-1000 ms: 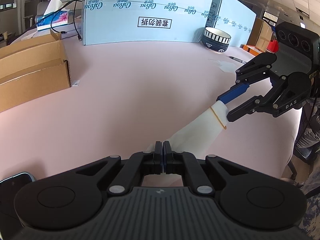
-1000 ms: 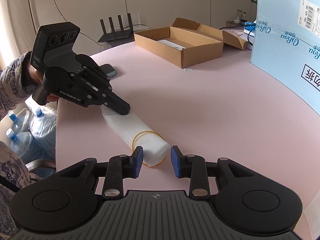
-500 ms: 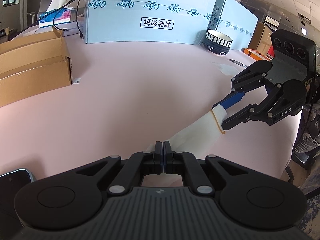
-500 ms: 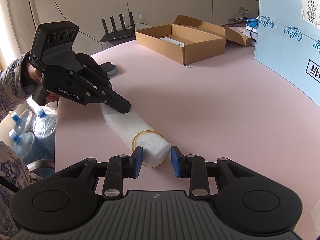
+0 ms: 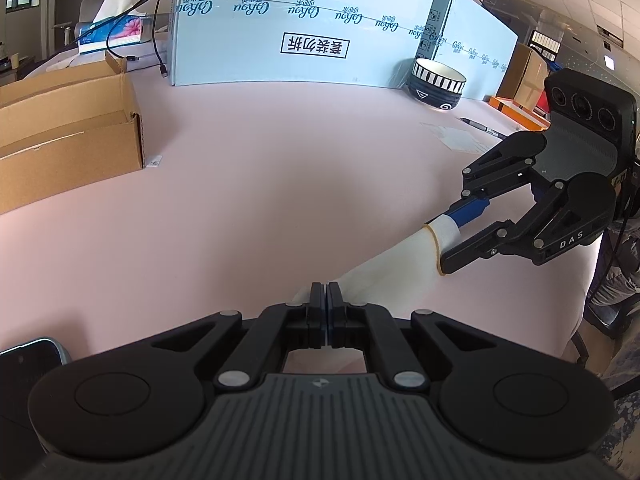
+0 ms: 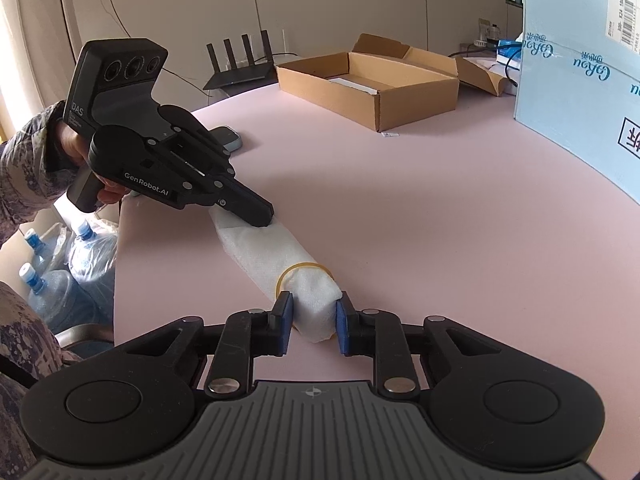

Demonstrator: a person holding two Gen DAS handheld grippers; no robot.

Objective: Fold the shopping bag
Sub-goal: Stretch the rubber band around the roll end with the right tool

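In cardboard box point(image 6: 372, 88), white sheet point(image 6: 352, 82).

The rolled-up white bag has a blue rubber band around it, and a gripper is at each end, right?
Almost. The rubber band is yellow, not blue; the right wrist view shows it looped around the rolled-up white bag. The left gripper is at one end, and the right gripper is closing on the other.

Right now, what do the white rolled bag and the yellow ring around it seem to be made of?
The rolled bag looks like thin, soft white plastic or foam-like sheet: matte, faintly textured, creased where the left gripper presses it. I cannot tell which. The yellow ring looks like a rubber band: thin, smooth, slightly loose around the roll.
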